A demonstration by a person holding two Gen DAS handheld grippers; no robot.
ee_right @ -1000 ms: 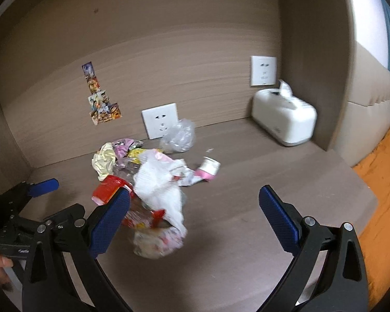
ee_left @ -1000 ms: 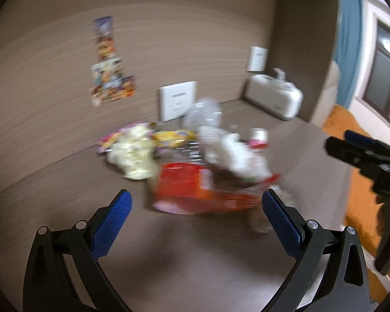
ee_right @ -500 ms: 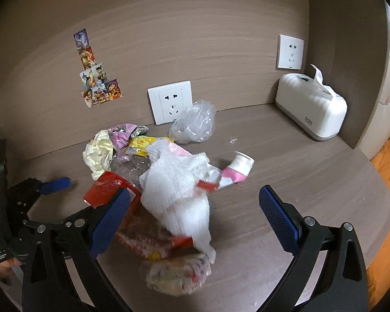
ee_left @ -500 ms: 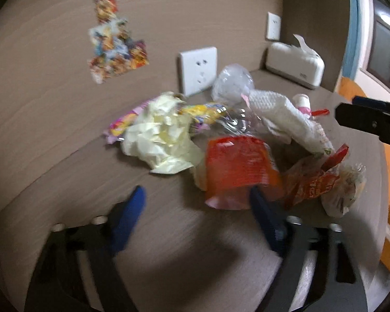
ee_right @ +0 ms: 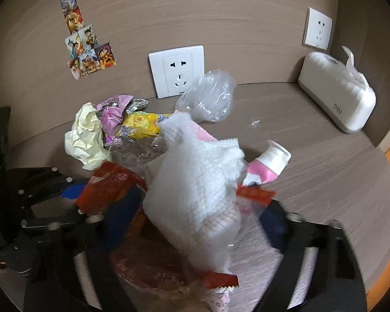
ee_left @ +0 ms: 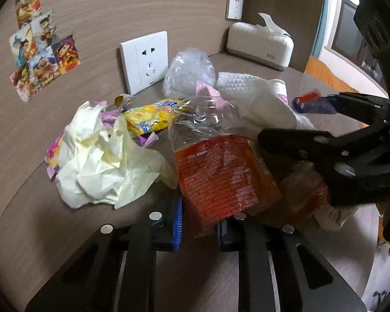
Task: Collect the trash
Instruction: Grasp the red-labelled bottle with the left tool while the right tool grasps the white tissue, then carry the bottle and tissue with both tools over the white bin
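Observation:
A heap of trash lies on the brown shelf. A crushed clear plastic bottle with an orange-red label (ee_left: pixel 221 171) lies at its front. My left gripper (ee_left: pixel 199 223) is shut on the bottle's near end. My right gripper (ee_right: pixel 195 218) has closed in around a red snack wrapper (ee_right: pixel 153 267) and a white paper towel (ee_right: pixel 195 182); its blue pads (ee_right: pixel 122 208) are blurred. The heap also holds crumpled pale yellow paper (ee_left: pixel 104 161), a yellow wrapper (ee_left: pixel 150 117), a clear plastic bag (ee_left: pixel 189 70) and a pink-and-white tube (ee_right: pixel 267 163).
A white tissue box (ee_right: pixel 338 96) stands at the back right. Two white wall sockets (ee_right: pixel 176 70) and cartoon stickers (ee_right: pixel 88 49) are on the brown back wall. Orange bedding (ee_left: pixel 330 78) lies beyond the shelf's right edge.
Both grippers have moved forward into the heap. The left one went from open to shut on the bottle. The right one has narrowed around the wrapper and towel.

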